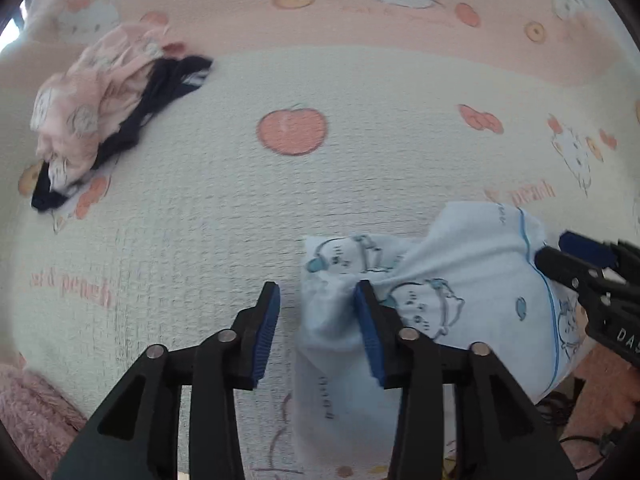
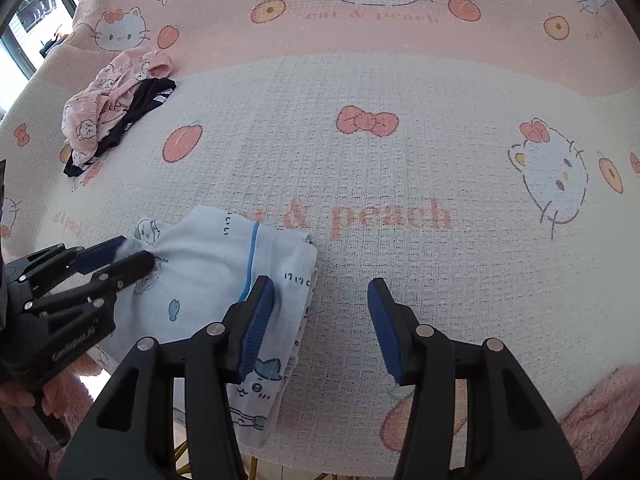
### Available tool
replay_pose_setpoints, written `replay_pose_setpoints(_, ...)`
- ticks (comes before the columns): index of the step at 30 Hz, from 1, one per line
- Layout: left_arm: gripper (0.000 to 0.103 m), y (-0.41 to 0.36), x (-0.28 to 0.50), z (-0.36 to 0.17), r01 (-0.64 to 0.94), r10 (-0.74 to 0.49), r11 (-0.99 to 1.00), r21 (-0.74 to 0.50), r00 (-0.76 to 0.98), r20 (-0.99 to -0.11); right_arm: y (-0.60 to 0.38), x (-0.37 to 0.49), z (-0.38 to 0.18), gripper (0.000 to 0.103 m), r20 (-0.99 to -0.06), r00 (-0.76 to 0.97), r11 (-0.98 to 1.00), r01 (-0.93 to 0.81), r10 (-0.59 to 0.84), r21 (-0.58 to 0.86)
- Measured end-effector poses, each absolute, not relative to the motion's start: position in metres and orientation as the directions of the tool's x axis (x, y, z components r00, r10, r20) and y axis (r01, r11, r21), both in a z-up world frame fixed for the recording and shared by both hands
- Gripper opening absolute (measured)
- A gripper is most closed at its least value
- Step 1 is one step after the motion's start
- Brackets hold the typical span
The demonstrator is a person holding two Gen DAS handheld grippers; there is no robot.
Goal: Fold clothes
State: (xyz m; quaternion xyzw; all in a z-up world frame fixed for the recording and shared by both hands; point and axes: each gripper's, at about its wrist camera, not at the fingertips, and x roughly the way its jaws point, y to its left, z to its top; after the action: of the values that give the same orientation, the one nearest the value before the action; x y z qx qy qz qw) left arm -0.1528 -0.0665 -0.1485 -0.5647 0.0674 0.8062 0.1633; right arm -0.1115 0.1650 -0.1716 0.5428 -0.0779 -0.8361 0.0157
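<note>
A light blue garment (image 1: 460, 264) with cartoon prints lies partly folded at the near edge of the blanket. My left gripper (image 1: 317, 286) stands open over the garment's left end: its right finger rests on bunched fabric and its left finger is over bare blanket. In the right wrist view the same garment (image 2: 200, 272) lies at lower left. My right gripper (image 2: 319, 281) is open, with its left finger on the garment's right edge and its right finger over the blanket. Each gripper also shows in the other view: the right gripper (image 1: 552, 247), the left gripper (image 2: 136, 250).
A cream and pink cat-and-peach blanket (image 1: 200, 200) (image 2: 400, 160) covers the surface. A heap of pink and dark clothes (image 1: 92, 112) (image 2: 116, 108) lies at the far left. Pink fluffy fabric (image 1: 32, 408) (image 2: 600, 408) borders the near edge, where the surface drops off.
</note>
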Motion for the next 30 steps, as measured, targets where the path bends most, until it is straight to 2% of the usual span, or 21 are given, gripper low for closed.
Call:
replay_pose_setpoints(3, 0.048, -0.083, -0.145, -0.131, -0.323, 0.259, -0.934, -0.153, -0.317, -0.912, 0.162, -0.111, -0.171, 0.05, -0.908, -0.409, -0.99, -0.053, -0.095, 0.127)
replay_pose_setpoints(6, 0.048, -0.081, -0.12, -0.124, -0.381, 0.353, -0.892, -0.241, -0.257, -0.9, 0.162, -0.112, -0.171, 0.05, -0.909, -0.406, -0.991, -0.051, -0.091, 0.122)
replay_pose_setpoints(9, 0.048, -0.085, -0.118, -0.141, -0.35, 0.295, -0.913, -0.209, -0.214, -0.931, 0.163, -0.114, -0.171, 0.05, -0.912, -0.4, -0.991, -0.05, -0.094, 0.124)
replay_pose_setpoints(11, 0.055, -0.089, -0.119, -0.154, -0.322, 0.24, -0.931, -0.171, -0.188, -0.952, 0.164, -0.114, -0.171, 0.05, -0.912, -0.398, -0.99, -0.05, -0.098, 0.128)
replay_pose_setpoints(12, 0.055, -0.096, -0.123, -0.156, -0.286, 0.251, -0.938, -0.195, -0.175, -0.952, 0.165, -0.114, -0.171, 0.051, -0.913, -0.397, -0.99, -0.053, -0.1, 0.131)
replay_pose_setpoints(15, 0.055, -0.114, -0.127, -0.146, -0.208, 0.172, -0.97, -0.123, -0.239, -0.956, 0.171, -0.113, -0.17, 0.051, -0.912, -0.399, -0.988, -0.072, -0.097, 0.137)
replay_pose_setpoints(17, 0.055, -0.123, -0.125, -0.141, -0.187, 0.217, -0.967, -0.174, -0.237, -0.947, 0.176, -0.106, -0.155, 0.051, -0.883, -0.461, -0.984, -0.093, -0.091, 0.15)
replay_pose_setpoints(20, 0.055, -0.123, -0.116, -0.141, -0.189, 0.346, -0.931, -0.312, -0.187, -0.92, 0.171, -0.093, -0.127, 0.051, -0.826, -0.555, -0.988, -0.05, -0.096, 0.149)
replay_pose_setpoints(21, 0.055, -0.118, -0.112, -0.142, -0.211, 0.349, -0.927, -0.31, -0.18, -0.92, 0.165, -0.09, -0.127, 0.051, -0.828, -0.547, -0.987, -0.02, -0.121, 0.157)
replay_pose_setpoints(24, 0.055, -0.105, -0.106, -0.153, -0.26, 0.251, -0.944, -0.205, -0.158, -0.955, 0.143, -0.08, -0.136, 0.05, -0.858, -0.484, -0.984, 0.061, -0.173, 0.165)
replay_pose_setpoints(26, 0.056, -0.107, -0.104, -0.151, -0.256, 0.218, -0.951, -0.171, -0.169, -0.961, 0.131, -0.078, -0.152, 0.05, -0.901, -0.425, -0.994, 0.092, -0.092, 0.057)
replay_pose_setpoints(29, 0.056, -0.107, -0.098, -0.139, -0.266, 0.182, -0.957, -0.119, -0.227, -0.957, 0.15, -0.08, -0.155, 0.051, -0.902, -0.419, -0.994, 0.009, -0.107, 0.113)
replay_pose_setpoints(30, 0.056, -0.105, -0.096, -0.135, -0.285, 0.211, -0.948, -0.14, -0.237, -0.948, 0.155, -0.079, -0.15, 0.051, -0.893, -0.443, -0.996, -0.013, -0.074, 0.089)
